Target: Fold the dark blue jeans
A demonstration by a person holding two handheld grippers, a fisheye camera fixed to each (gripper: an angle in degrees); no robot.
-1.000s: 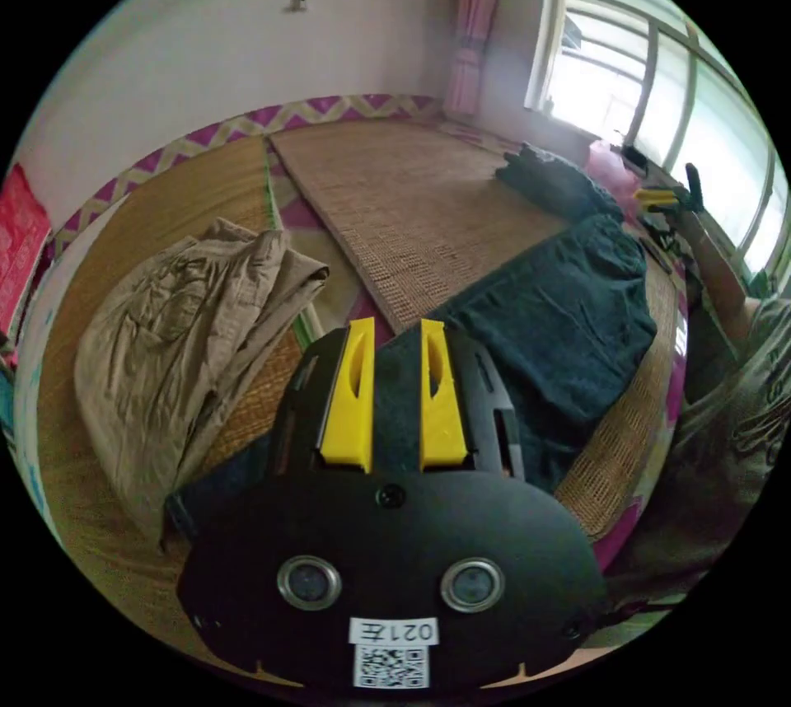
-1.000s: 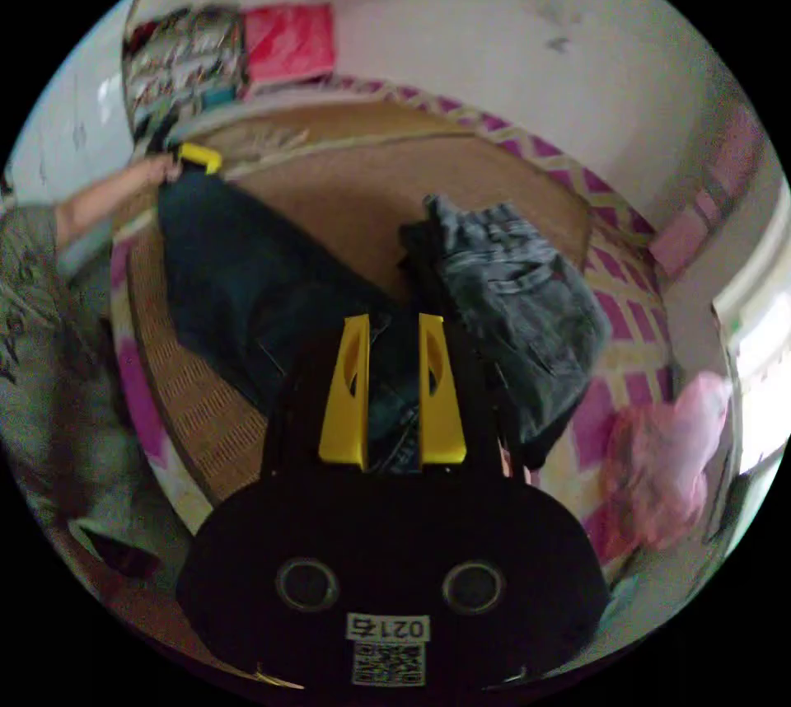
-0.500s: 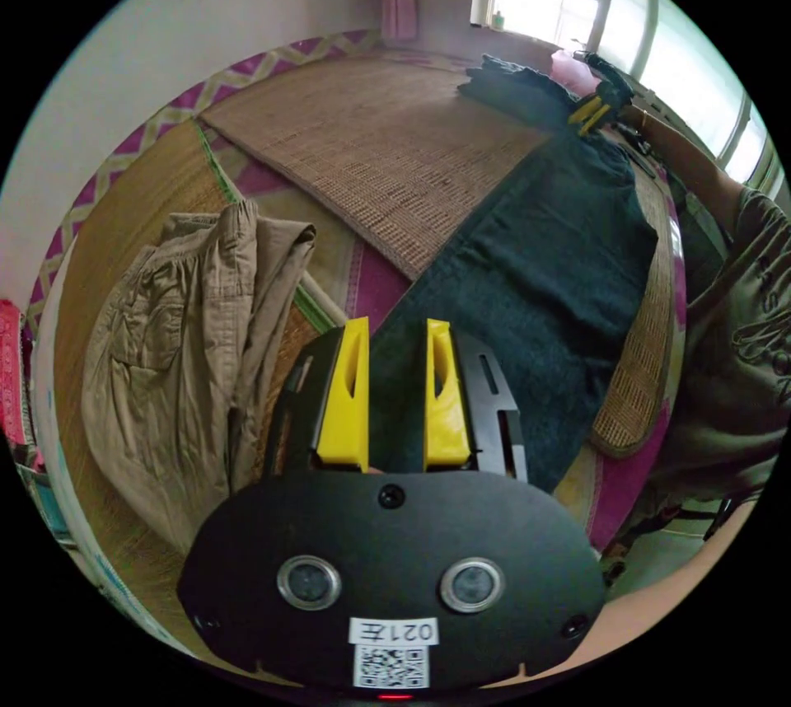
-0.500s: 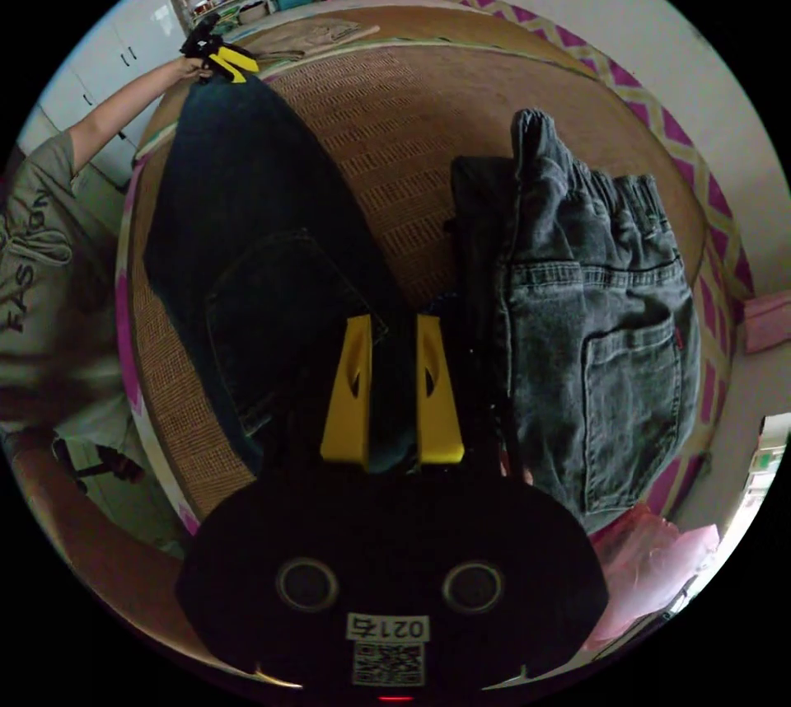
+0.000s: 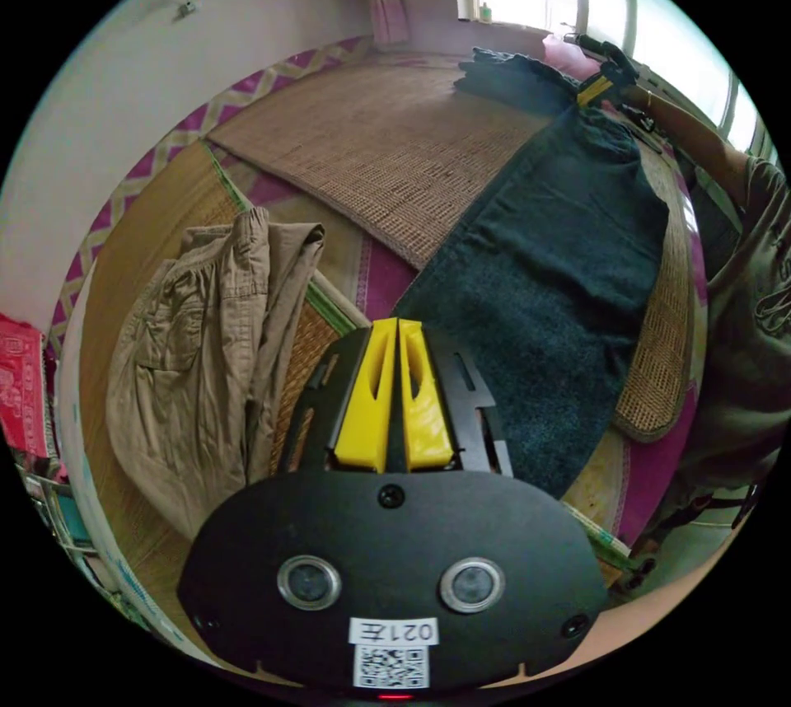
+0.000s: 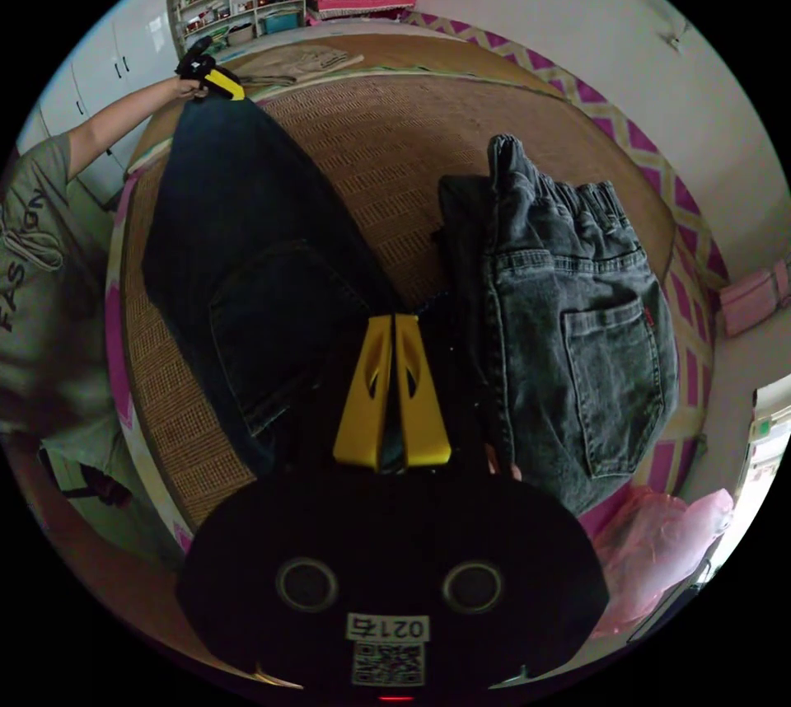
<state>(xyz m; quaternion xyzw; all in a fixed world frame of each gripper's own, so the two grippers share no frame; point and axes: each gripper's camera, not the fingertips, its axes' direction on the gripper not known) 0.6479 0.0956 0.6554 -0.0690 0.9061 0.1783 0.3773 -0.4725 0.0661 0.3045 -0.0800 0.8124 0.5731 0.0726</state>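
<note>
— Fingers first: how do they stand on each side?

— Both pairs are pressed together. The left gripper (image 5: 398,394) has its yellow fingers (image 5: 368,398) closed at the leg end of the jeans (image 5: 560,270); whether cloth sits between them I cannot tell, since the tips hide it. The right gripper (image 6: 394,398) is closed at the waist end, beside the back pocket (image 6: 264,320), and dark cloth shows in the narrow gap low between its fingers (image 6: 424,402), so it looks to be pinching the waistband.

— Where do the jeans lie?

— Flat and stretched lengthwise along the near edge of the woven mat (image 5: 387,147), one gripper at each end. Tan trousers (image 5: 198,344) lie off to one side of them, and a grey pair (image 6: 577,328) lies just beside the waist end.

— Which step is this?

— My judgement: the grasp before the first crosswise fold. The jeans already seem halved along their length, one leg over the other.

— And next?

— Probably lift one end and carry it over to the other, keeping the cloth taut so edges meet and the tan and grey pairs are not dragged along.
</note>
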